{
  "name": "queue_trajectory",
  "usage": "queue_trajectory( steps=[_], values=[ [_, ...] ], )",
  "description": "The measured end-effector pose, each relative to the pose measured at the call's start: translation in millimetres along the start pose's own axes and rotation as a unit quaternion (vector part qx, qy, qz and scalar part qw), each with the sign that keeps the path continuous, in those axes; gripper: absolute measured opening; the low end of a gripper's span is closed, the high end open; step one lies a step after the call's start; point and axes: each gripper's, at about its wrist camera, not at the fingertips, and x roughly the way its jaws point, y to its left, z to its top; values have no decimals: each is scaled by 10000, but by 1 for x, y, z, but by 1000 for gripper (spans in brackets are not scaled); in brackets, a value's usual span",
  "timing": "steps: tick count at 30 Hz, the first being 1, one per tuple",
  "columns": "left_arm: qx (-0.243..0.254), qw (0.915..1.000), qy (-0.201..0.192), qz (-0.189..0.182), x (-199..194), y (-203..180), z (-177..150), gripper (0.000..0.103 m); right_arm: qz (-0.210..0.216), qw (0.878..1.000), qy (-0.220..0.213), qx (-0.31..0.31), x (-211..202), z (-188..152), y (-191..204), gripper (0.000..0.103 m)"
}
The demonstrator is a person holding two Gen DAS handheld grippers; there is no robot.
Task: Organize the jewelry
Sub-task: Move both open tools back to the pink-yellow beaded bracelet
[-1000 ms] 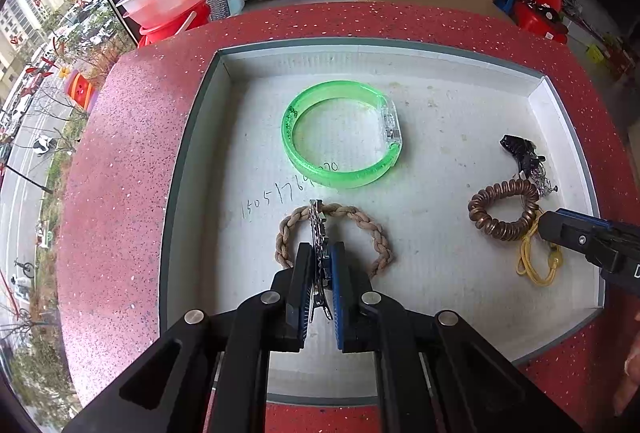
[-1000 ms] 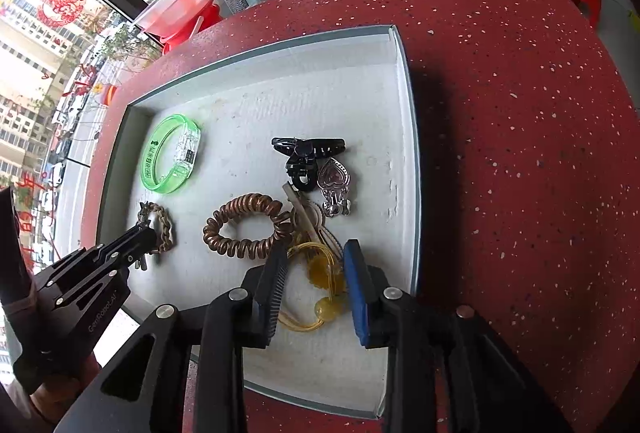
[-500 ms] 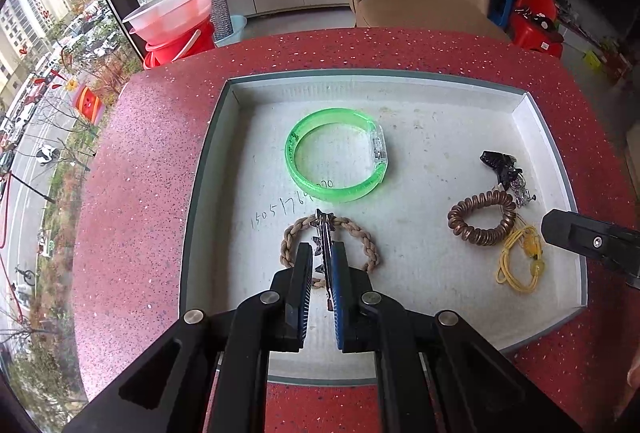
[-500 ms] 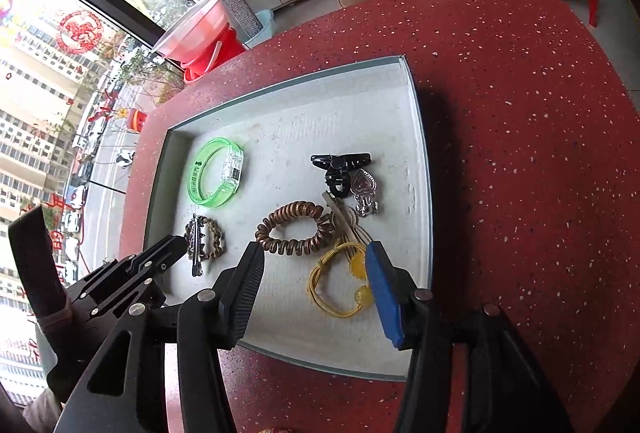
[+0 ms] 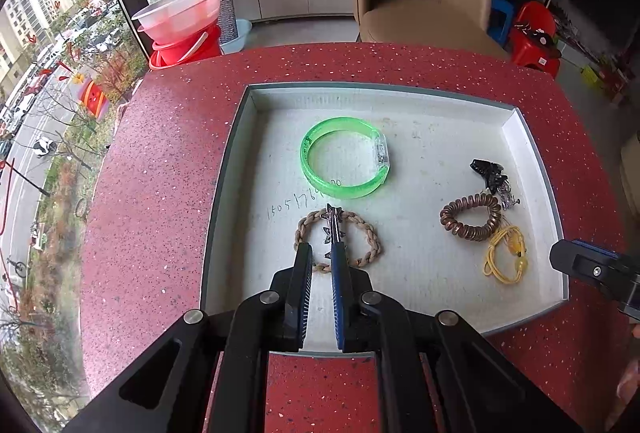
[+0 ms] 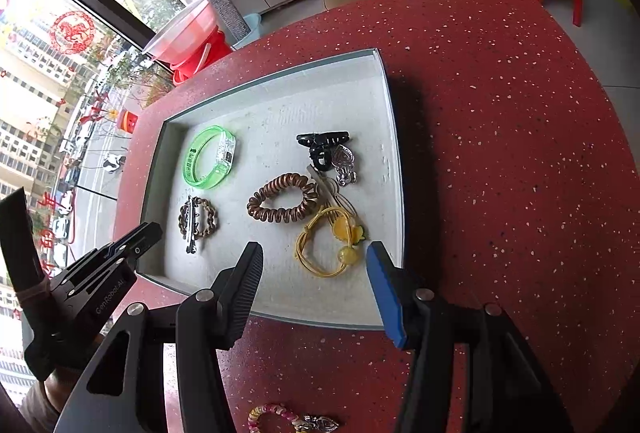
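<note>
Count, right wrist view, one of each in the tray (image 6: 394,153): bangle (image 6: 208,157) at 10 o'clock, braid (image 6: 210,221) at 8 with a star clip (image 6: 191,223) lying across it, coil tie (image 6: 280,203) at centre, yellow tie (image 6: 345,253) at 5, black claw clip (image 6: 322,145) and silver charm (image 6: 345,163) at 2. One bead bracelet (image 6: 268,417) sits on the red table (image 6: 500,153) at 6, outside the tray.

Left gripper (image 5: 322,253): pinched nearly together, empty, and clear of the star clip. It points steeply down over the tray's near edge.

Right gripper (image 6: 314,251): jaws have just been opening and now stand apart, gripping nothing. It is pitched steeply down above the yellow tie.
</note>
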Motion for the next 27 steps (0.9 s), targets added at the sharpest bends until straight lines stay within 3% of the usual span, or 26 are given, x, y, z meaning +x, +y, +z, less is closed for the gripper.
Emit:
queue_trajectory(
  steps=[12,24,25,26,27],
  values=[
    [79,9995,-141,-253,-19,2,-8,28,-239,9996,-72,99,-15,-19,-1,58],
    [24,9994,-208,-278,-36,7,-20,28,-371,9992,-122,3,-27,-32,2,60],
    [25,9994,-212,-277,-37,7,-21,35,-378,9992,-133,-1,-28,-33,2,61],
    [29,9994,-213,-289,-39,7,-22,54,-379,9992,-139,-3,-29,-34,2,62],
    [16,9994,-203,-295,-40,8,-23,103,-386,9991,-147,-3,-30,-36,2,62]
  ],
)
